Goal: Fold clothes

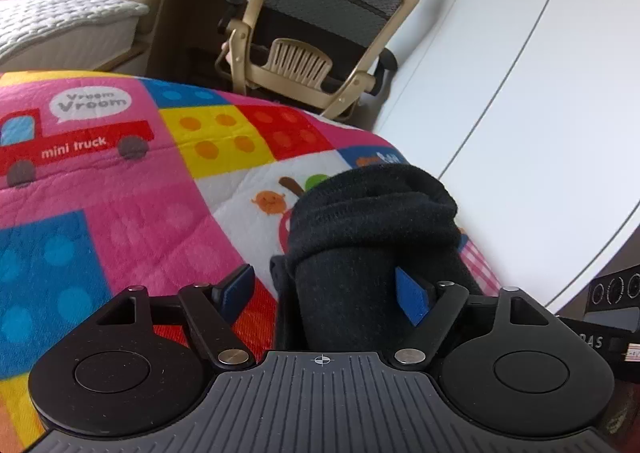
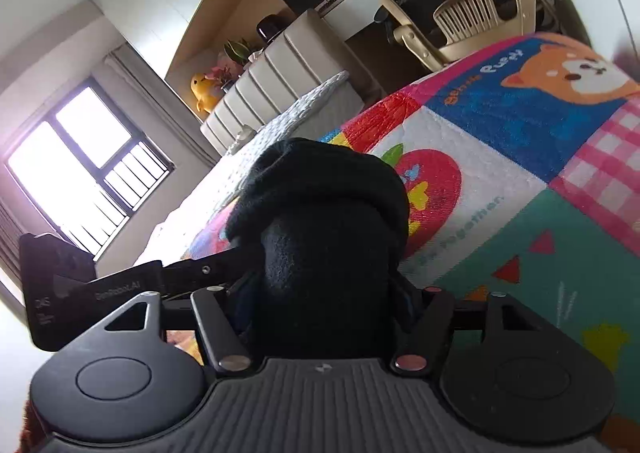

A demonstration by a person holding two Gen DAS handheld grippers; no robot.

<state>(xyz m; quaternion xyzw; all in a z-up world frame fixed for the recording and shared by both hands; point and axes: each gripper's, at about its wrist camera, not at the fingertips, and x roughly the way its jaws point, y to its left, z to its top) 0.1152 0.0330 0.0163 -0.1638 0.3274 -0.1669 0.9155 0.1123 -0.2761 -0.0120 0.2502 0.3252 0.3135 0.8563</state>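
In the left wrist view, a rolled black knit sock bundle [image 1: 360, 245] fills the lower centre of the frame, standing up from between the fingers of the left gripper [image 1: 326, 289]. The blue pads [image 1: 412, 299] are spread wide: the right-hand pad touches the side of the bundle, while the left-hand pad stands clear of it over the colourful patchwork quilt [image 1: 120, 205], so these fingers are open and not clamping. The quilt, printed with a red mini truck and building-block squares, covers the left and middle of the frame. A beige mesh office chair [image 1: 316, 25] stands in the upper centre, with a white quilted bed [image 1: 60, 21] at the upper left.

In the right wrist view, the same black sock bundle [image 2: 324, 233] sits at the centre of the frame, wedged between the fingers of the right gripper [image 2: 324, 301], which press against both of its sides and grip it. The left gripper's dark body [image 2: 92, 289] shows at the lower left, reaching in to the bundle. A bright window [image 2: 72, 157] occupies the left of the frame.
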